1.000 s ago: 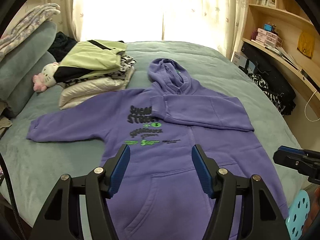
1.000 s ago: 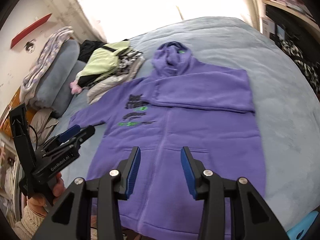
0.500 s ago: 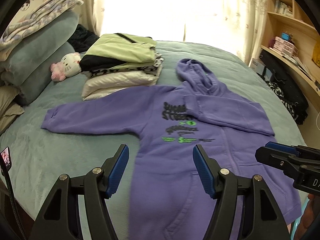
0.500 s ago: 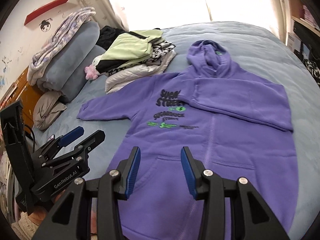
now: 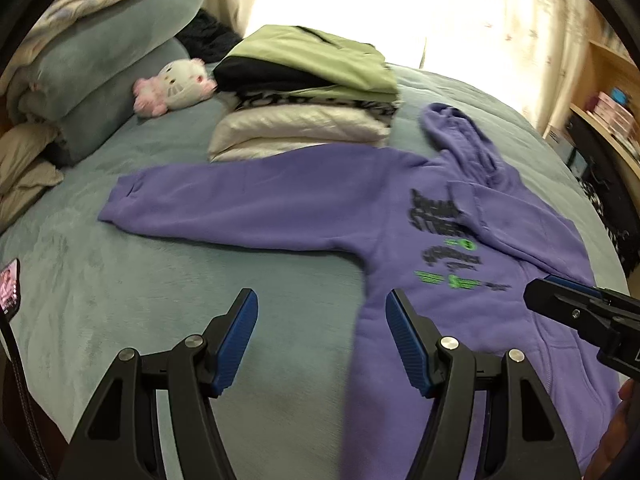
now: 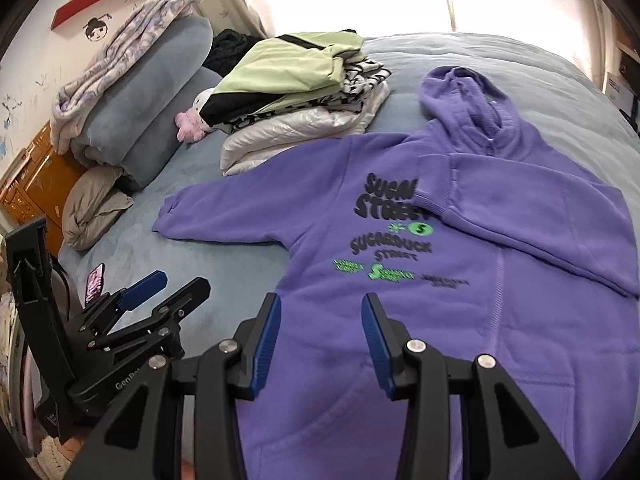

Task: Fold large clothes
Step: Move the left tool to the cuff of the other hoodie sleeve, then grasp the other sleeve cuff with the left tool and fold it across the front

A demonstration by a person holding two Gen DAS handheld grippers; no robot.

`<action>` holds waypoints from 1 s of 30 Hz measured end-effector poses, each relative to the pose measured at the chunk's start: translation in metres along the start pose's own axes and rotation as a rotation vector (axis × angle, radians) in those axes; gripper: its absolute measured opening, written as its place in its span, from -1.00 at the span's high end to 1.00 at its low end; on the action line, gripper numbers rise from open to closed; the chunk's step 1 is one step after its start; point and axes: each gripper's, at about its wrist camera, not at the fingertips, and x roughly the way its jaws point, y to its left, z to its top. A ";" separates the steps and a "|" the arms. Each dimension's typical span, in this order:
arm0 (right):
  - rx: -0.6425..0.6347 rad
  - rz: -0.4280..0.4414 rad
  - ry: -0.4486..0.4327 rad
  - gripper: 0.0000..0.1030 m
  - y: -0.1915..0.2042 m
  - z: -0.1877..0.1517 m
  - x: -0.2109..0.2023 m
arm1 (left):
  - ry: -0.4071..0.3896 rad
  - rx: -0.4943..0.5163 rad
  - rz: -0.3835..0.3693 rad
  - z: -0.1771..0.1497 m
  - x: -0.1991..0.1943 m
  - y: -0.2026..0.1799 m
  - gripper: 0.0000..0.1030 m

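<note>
A purple hoodie (image 5: 460, 264) with black and green print lies flat, front up, on the bed; it also shows in the right wrist view (image 6: 440, 280). Its right sleeve (image 6: 520, 200) is folded across the chest. Its left sleeve (image 5: 240, 208) stretches out straight toward the pillows. My left gripper (image 5: 320, 312) is open and empty, above the blanket just below that sleeve and beside the hoodie's side edge. My right gripper (image 6: 320, 316) is open and empty above the hoodie's lower front. The left gripper also shows in the right wrist view (image 6: 168, 292).
A stack of folded clothes (image 5: 308, 96) sits behind the hoodie, with a plush toy (image 5: 176, 84) beside it. Pillows and blankets (image 6: 132, 92) pile at the left. A phone (image 6: 94, 282) lies near the bed's edge. Shelves (image 5: 612, 120) stand at the right.
Both grippers have swung left. The left gripper moved off the hoodie's body to the blanket below the outstretched sleeve. The hoodie has not moved.
</note>
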 end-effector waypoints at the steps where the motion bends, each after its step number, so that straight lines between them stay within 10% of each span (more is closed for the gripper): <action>1: -0.003 -0.001 0.001 0.18 0.003 0.003 0.006 | 0.005 -0.009 0.001 0.001 0.005 0.006 -0.26; 19: -0.121 -0.060 0.008 0.19 0.051 0.046 0.123 | 0.079 -0.491 -0.168 0.023 0.129 0.200 -0.26; 26: -0.113 -0.064 0.053 0.19 0.053 0.041 0.154 | 0.051 -0.565 -0.129 0.048 0.160 0.237 -0.26; 28: -0.102 -0.061 0.060 0.19 0.049 0.040 0.158 | 0.046 -0.557 -0.096 0.055 0.165 0.238 -0.13; 30: -0.090 -0.056 0.065 0.19 0.045 0.039 0.161 | 0.044 -0.529 -0.033 0.060 0.169 0.236 0.50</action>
